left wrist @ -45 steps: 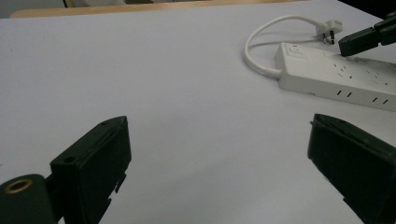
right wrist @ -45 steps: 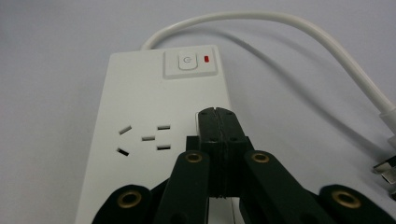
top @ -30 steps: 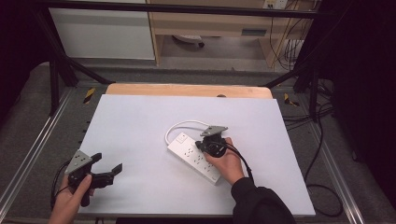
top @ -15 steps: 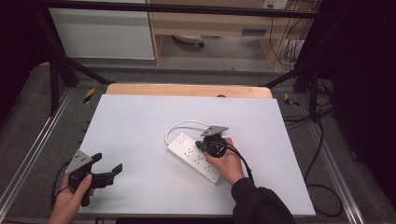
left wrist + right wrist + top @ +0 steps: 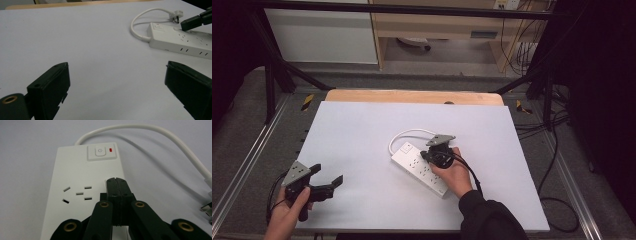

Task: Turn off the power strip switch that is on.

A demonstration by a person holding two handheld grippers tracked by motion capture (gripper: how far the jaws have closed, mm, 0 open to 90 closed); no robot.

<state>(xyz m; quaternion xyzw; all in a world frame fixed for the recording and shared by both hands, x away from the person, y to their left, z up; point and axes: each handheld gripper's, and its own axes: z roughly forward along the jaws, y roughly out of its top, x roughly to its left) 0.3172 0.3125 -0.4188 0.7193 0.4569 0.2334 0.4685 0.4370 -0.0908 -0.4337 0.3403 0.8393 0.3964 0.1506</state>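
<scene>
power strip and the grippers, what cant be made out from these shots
- White plastic power strip: near end hidden under the person's right hand in the high view; cut by the edge in the left gripper view.
- Shut black right gripper: whether its tips touch the strip or hover cannot be told in its own view.
- White plug: prongs too small in the left gripper view.
- Strip's sockets: blurred in the high view.

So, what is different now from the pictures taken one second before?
Nothing has visibly changed. The right gripper stays shut, its tips over the white plastic power strip near the switch. The left gripper stays open at the near left of the white table.
</scene>
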